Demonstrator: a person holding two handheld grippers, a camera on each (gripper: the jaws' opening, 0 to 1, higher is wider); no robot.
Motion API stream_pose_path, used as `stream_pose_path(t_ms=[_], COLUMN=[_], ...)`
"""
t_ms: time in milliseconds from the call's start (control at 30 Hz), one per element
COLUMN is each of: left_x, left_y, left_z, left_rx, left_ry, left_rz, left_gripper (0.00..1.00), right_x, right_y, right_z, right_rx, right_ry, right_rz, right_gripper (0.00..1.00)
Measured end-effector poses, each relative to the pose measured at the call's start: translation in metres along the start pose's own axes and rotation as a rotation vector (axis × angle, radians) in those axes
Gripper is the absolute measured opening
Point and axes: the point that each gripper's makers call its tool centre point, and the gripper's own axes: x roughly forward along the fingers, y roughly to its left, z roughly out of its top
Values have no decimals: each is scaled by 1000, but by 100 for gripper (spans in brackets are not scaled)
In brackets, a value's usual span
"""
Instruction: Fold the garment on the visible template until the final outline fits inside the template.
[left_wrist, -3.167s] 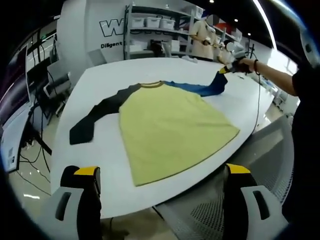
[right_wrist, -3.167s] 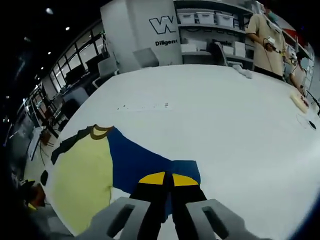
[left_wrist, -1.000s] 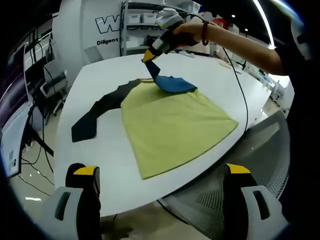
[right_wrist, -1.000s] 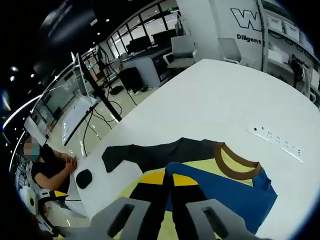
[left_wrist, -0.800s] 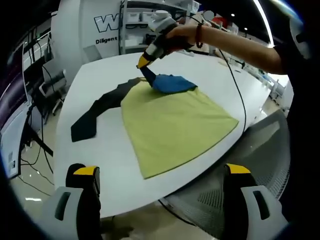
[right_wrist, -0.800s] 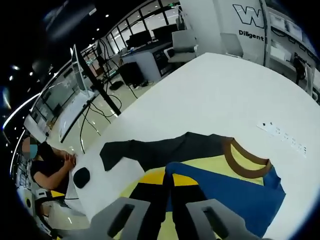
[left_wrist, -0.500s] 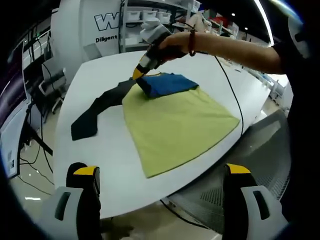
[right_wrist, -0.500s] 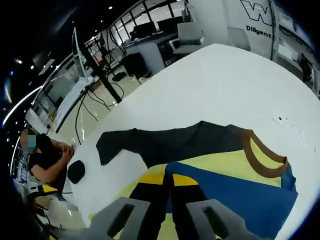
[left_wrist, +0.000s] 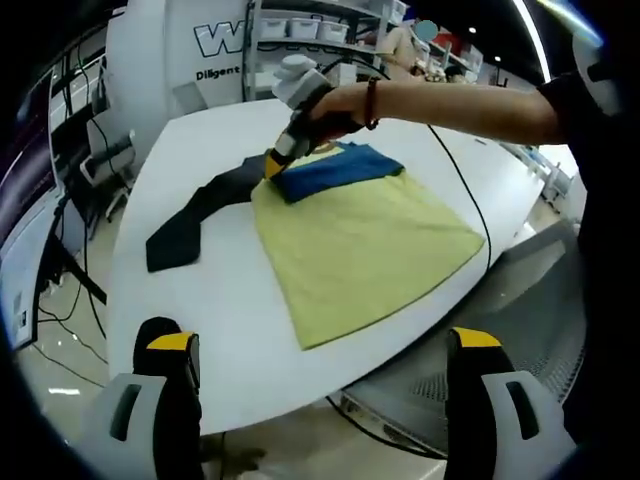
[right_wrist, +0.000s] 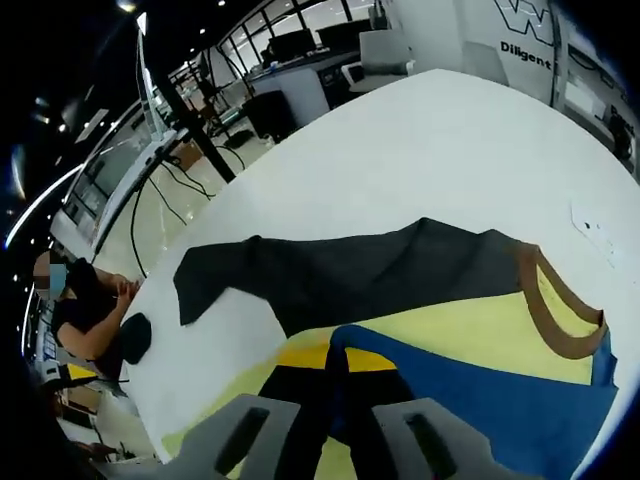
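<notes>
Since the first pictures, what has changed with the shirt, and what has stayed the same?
The right gripper, shut on the blue sleeve, carried it from the table's far side across the yellow shirt body. The dark sleeve stayed spread out; the left gripper stayed open.

My left gripper (left_wrist: 318, 345) hangs back at the near table edge, its two yellow-tipped jaws spread wide apart with nothing between them. My right arm (left_wrist: 450, 97) reaches across from the right side of the left gripper view, forearm bare, a band at the wrist, hand (left_wrist: 335, 110) wrapped round the right gripper (left_wrist: 275, 164), which points down and to the left. In the right gripper view its jaws are pressed together, pinching the blue sleeve (right_wrist: 480, 385).
</notes>
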Motion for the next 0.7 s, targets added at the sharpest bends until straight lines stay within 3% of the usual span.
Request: stream_pose_path(t_ms=[233,433,567,633,700], left_x=[3,3,1,1,1], left_y=[1,4,5,5,5], left_z=[-1,-4,-2,-2,-1], left_rx=[-3,-12,-15,-14,-16], left_ry=[2,3,-5,-6,-4], left_rz=[-3,1,8,9,7], left_gripper=[99,99,99,99,99], right_x=[10,12,13,10,7], right_y=[-4,1,5,9,10], right_z=[0,-4,2,4,8], right_rx=[34,-1,-3,-28,-47], right_ry=[-5,-13,-48,-60,-83], right_rz=[0,6,23,33,26], right_gripper=[0,1,9,18,34])
